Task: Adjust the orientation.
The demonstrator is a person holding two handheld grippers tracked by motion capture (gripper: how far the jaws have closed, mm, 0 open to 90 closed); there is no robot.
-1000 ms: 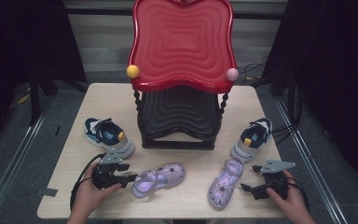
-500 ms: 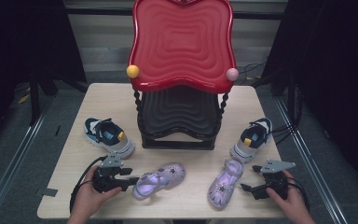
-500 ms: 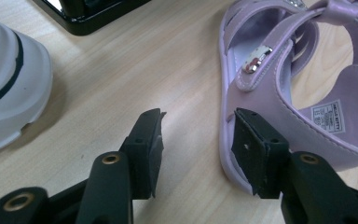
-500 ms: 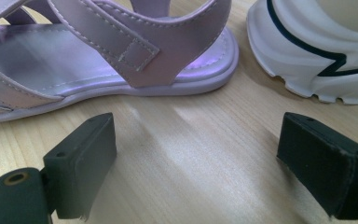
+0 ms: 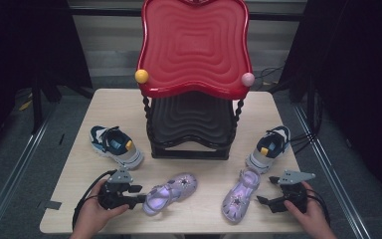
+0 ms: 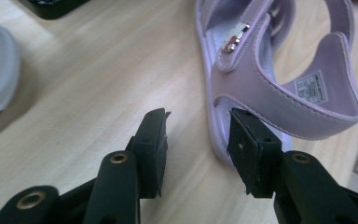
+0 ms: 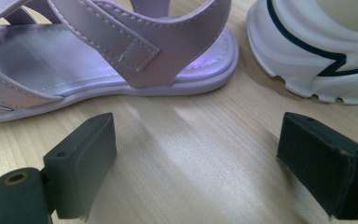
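Since 1 second ago my left gripper [image 5: 140, 198] has crept toward the heel of the left purple sandal [image 5: 170, 193], and its jaws have just been closing: now about half open, 1 jaw inside the heel by the back strap [image 6: 279, 109], the other outside on bare wood, neither pressing yet. That sandal lies near the front edge of the table [image 5: 69, 164], left of centre, its long axis slanting from heel at front-left to toe at back-right, toward the black tray stand [image 5: 191, 124]. My right gripper [image 5: 264, 200] rests wide open and empty beside the right purple sandal [image 5: 239, 194].
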